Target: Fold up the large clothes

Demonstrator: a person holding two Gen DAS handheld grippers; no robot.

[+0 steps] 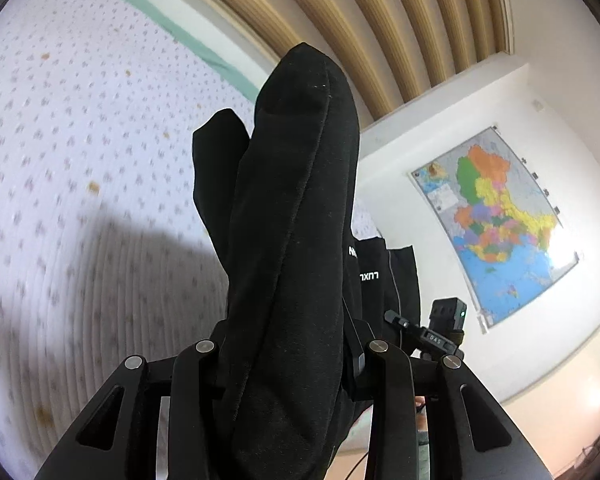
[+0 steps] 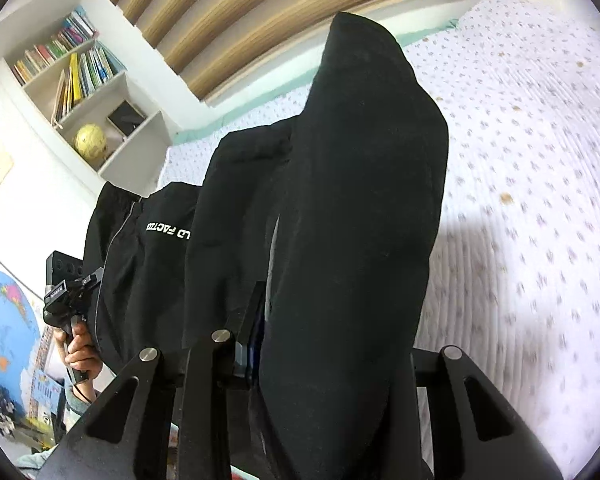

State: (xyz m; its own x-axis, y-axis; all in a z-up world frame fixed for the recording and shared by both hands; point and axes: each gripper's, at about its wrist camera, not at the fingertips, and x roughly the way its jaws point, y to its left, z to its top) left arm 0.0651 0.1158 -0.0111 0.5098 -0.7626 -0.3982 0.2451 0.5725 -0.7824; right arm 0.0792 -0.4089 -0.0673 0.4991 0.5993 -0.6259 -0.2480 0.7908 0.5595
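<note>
A large black garment (image 1: 292,240) with white lettering hangs in the air between my two grippers above the bed. My left gripper (image 1: 292,360) is shut on a thick fold of it that drapes over the fingers and hides the tips. My right gripper (image 2: 324,352) is shut on another fold of the same garment (image 2: 360,220), which also covers its fingertips. The rest of the cloth with the lettering (image 2: 168,234) sags between them. The other gripper shows in each view: the right one (image 1: 440,332) and the left one (image 2: 66,296), held in a hand.
The bed (image 1: 80,200) with a white dotted quilt lies below and also shows in the right wrist view (image 2: 540,200). A slatted wooden headboard (image 1: 380,20) stands behind. A wall map (image 1: 500,220) and a bookshelf (image 2: 80,80) with a globe are on the walls.
</note>
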